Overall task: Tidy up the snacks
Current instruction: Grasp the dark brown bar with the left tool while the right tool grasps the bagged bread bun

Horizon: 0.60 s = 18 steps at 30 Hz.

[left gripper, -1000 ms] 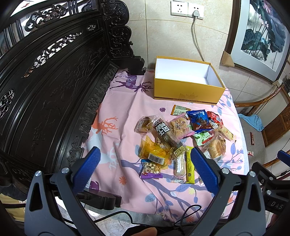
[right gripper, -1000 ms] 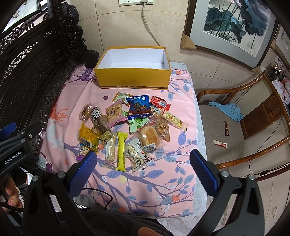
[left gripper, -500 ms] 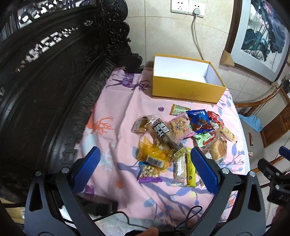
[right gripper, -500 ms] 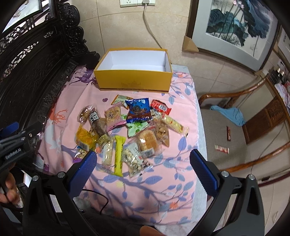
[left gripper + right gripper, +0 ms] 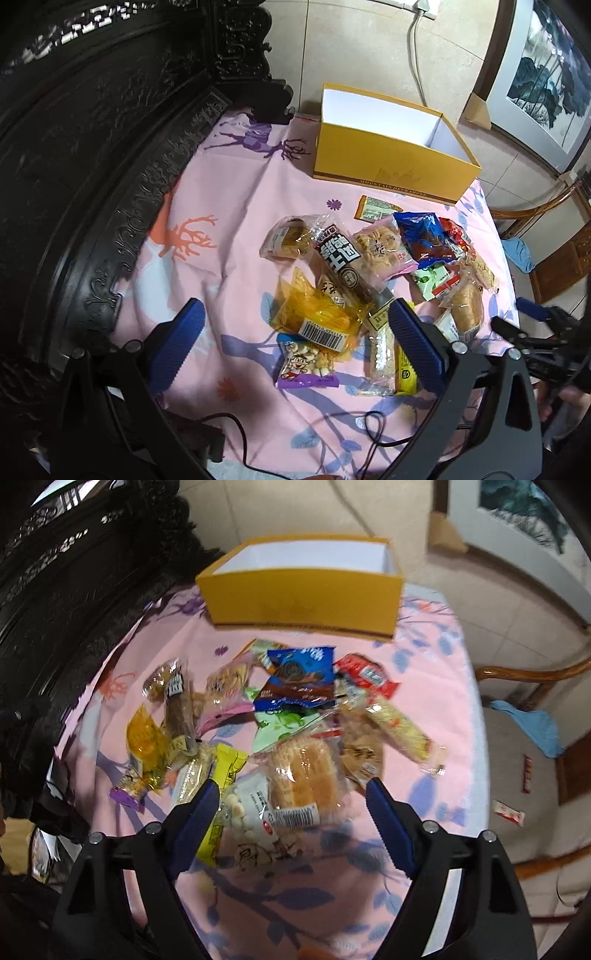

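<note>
While nothing has yet gone into the yellow box (image 5: 391,170), which stands open and bare at the far end of the counter (image 5: 236,221), both tools hang over the near edge with their jaws spread wide and nothing between them. The snacks lie in a loose, overlapping heap in the middle of the pink cloth, between the tools and the box. The left tool (image 5: 291,341) frames the clear yellow packet (image 5: 317,314) with the barcode and the purple-edged nut bag (image 5: 306,363) just nearer. The right tool (image 5: 291,818) frames the wrapped bread roll (image 5: 304,775) and the pale bag of round sweets (image 5: 251,812) beside it. Judging from this spread, each tool is lined up on the packets closest to its own side, probably so neither has to cross the other.
</note>
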Each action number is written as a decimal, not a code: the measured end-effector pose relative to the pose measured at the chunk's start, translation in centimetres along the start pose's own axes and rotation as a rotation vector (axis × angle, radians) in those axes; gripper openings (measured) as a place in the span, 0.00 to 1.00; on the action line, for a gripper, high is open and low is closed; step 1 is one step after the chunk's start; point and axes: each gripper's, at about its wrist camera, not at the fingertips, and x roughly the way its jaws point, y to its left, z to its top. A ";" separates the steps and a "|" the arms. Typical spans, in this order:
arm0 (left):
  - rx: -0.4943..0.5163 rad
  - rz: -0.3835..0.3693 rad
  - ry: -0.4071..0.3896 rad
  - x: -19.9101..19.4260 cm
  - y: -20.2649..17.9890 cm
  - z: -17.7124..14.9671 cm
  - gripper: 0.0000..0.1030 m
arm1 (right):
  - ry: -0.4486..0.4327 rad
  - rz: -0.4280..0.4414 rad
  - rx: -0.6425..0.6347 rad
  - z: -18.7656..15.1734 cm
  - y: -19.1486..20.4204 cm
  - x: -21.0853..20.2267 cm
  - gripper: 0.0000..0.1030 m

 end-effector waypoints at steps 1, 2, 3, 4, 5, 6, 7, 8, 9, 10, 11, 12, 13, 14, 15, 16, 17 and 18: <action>0.001 -0.001 -0.002 0.3 0.0 0.0 0.98 | 0.010 0.016 -0.005 0.2 -0.2 0.8 0.80; 0.003 -0.001 0.001 0.6 -0.1 0.0 0.98 | 0.020 0.025 -0.012 0.3 -0.4 1.4 0.80; 0.006 0.002 0.007 0.9 -0.2 0.0 0.98 | 0.035 0.017 -0.020 0.6 -0.7 2.4 0.80; 0.009 0.003 0.015 1.4 -0.3 0.0 0.98 | 0.050 0.016 -0.023 0.7 -0.9 3.2 0.80; 0.010 0.005 0.024 1.8 -0.4 0.1 0.98 | 0.069 0.026 -0.020 0.9 -1.3 4.0 0.80; 0.010 0.008 0.034 2.3 -0.5 0.1 0.98 | 0.088 0.036 -0.016 1.0 -1.5 4.7 0.80; 0.009 0.008 0.046 2.8 -0.6 0.2 0.98 | 0.105 0.050 -0.017 1.0 -1.7 5.3 0.80; 0.007 0.007 0.054 3.3 -0.7 0.2 0.98 | 0.118 0.060 -0.017 1.0 -1.9 5.8 0.80; 0.009 0.010 0.065 3.8 -0.9 0.2 0.98 | 0.135 0.063 -0.019 0.9 -2.0 6.5 0.79; 0.012 0.012 0.075 4.3 -1.0 0.3 0.98 | 0.141 0.067 -0.020 0.9 -2.0 6.8 0.77; 0.014 0.013 0.083 4.7 -1.2 0.4 0.98 | 0.133 0.071 -0.022 0.8 -2.1 7.0 0.73; 0.016 0.014 0.092 5.2 -1.3 0.5 0.98 | 0.126 0.078 -0.026 0.8 -2.1 7.0 0.64; 0.018 0.008 0.103 5.8 -1.6 0.6 0.98 | 0.128 0.084 -0.026 0.7 -2.2 7.1 0.60; 0.021 0.004 0.117 6.4 -1.9 0.8 0.98 | 0.129 0.097 -0.017 0.6 -2.4 7.2 0.57; 0.024 -0.005 0.130 7.0 -2.4 0.9 0.98 | 0.118 0.108 -0.003 0.4 -2.6 7.2 0.55; 0.028 -0.017 0.139 7.5 -2.8 1.0 0.98 | 0.115 0.115 0.006 0.3 -2.8 7.1 0.55; 0.036 -0.027 0.147 8.1 -3.3 1.1 0.98 | 0.113 0.119 0.015 0.2 -2.9 7.0 0.54; 0.048 -0.032 0.159 8.9 -4.0 1.3 0.98 | 0.108 0.124 0.033 0.1 -3.1 6.8 0.53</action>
